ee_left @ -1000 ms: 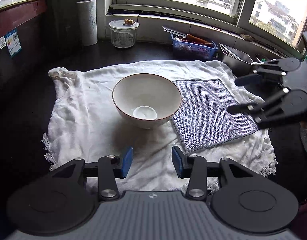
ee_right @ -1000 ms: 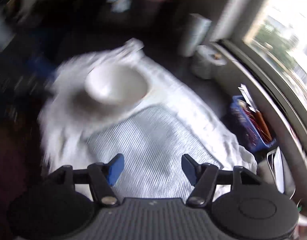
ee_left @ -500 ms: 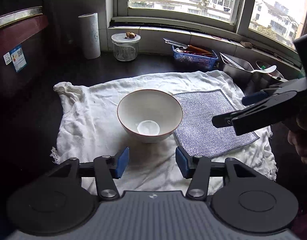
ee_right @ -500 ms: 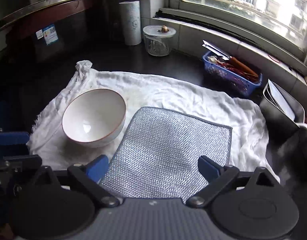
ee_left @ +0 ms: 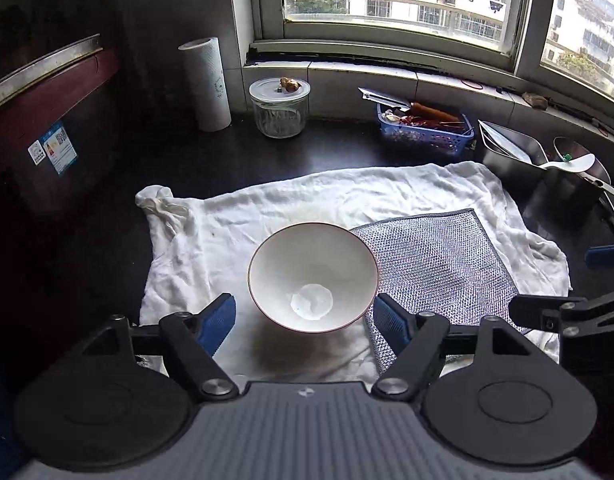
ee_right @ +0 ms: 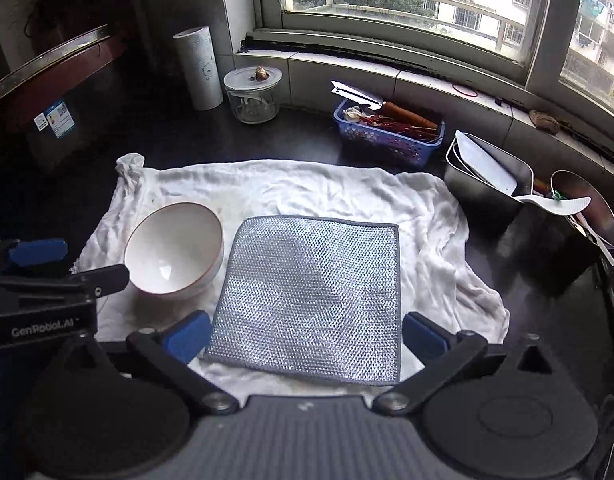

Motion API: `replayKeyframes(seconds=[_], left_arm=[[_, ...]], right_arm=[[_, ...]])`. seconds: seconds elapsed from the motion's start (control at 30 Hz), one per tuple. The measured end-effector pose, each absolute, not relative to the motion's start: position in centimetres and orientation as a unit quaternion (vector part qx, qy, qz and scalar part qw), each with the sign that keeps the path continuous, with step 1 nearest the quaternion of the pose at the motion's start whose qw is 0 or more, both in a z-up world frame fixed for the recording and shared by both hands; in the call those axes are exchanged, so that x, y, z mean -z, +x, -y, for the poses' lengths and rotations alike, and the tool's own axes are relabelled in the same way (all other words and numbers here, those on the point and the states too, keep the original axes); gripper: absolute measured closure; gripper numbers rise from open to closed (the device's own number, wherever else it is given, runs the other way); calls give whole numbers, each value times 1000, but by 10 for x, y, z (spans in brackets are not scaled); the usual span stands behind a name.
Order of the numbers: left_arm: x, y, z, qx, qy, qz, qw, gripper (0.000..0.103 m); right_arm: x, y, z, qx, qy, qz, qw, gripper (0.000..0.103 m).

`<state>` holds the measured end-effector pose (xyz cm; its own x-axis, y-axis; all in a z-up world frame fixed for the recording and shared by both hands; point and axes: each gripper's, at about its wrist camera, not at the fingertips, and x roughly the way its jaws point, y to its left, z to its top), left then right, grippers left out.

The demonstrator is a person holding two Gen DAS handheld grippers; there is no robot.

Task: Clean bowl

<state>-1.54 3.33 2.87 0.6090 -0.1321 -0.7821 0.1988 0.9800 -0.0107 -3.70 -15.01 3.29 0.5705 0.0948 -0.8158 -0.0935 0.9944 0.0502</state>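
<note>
Bowl [ee_left: 313, 276] sits upright on the white towel [ee_left: 267, 208], which is spread over the dark counter [ee_left: 195, 160]. Bowl is white with a thin reddish rim and a pale patch at the bottom; nothing is gripping it.

Left gripper [ee_left: 305, 320]: jaws have just been opening and now stand wide apart, blue pads either side of the bowl's near edge in its own view, not pressing on it. Holding nothing.

Right gripper [ee_right: 305, 338]: jaws have also just been opening, now fully spread. The silver mesh cloth [ee_right: 311, 300] lies flat on the towel between the pads in view, touching the bowl's right side; pads are not on it. Holding nothing.

Each gripper shows at the edge of the other's view: the right one low on the right of the left view, the left one on the left of the right view beside the bowl.

Back of the counter, by the window: paper towel roll [ee_left: 205, 84], glass jar [ee_left: 279, 108] with lid, blue basket [ee_left: 425, 130], metal containers [ee_right: 487, 184] with a white spoon [ee_right: 559, 204].
</note>
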Motion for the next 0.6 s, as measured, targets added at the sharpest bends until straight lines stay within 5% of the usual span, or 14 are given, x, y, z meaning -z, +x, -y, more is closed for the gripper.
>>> replayKeyframes(seconds=[0.6], left_arm=[[-33, -17, -32, 82, 19, -437, 895, 28]], right_arm=[[-44, -39, 147, -65, -7, -459, 886, 1]])
